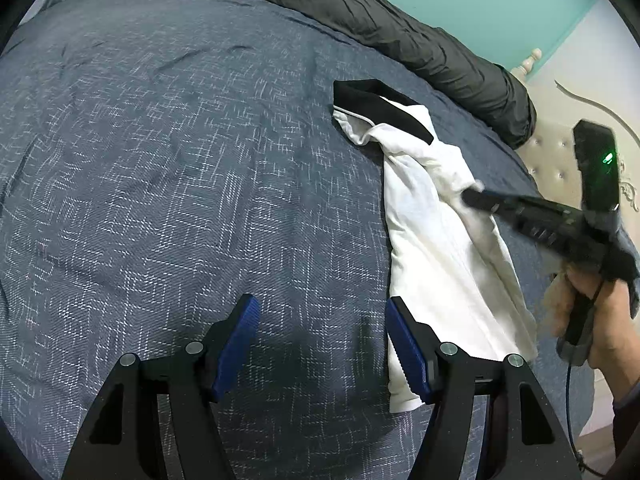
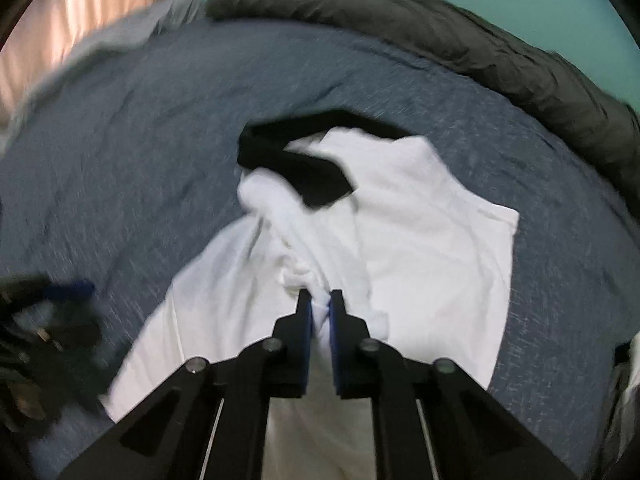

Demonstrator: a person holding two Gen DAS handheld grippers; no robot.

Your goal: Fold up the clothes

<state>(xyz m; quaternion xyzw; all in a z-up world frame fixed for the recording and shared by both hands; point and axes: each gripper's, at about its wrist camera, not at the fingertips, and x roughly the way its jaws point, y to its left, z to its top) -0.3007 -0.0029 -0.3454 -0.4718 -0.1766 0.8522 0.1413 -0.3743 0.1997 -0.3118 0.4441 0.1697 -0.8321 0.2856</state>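
My left gripper [image 1: 320,344]: jaws spread wide, holding nothing, over the blue bedspread [image 1: 160,160]
My right gripper [image 2: 320,312]: jaws pinching a bunched fold of the white T-shirt [image 2: 420,240]
T-shirt: rumpled on the bedspread toward its right edge, black collar [image 1: 380,100] pointing at the dark grey duvet [image 1: 360,12] along the far edge
Writing: none readable

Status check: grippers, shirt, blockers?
Left gripper open, empty. Right gripper pinching white shirt, rumpled on the bed. Nothing blocking.
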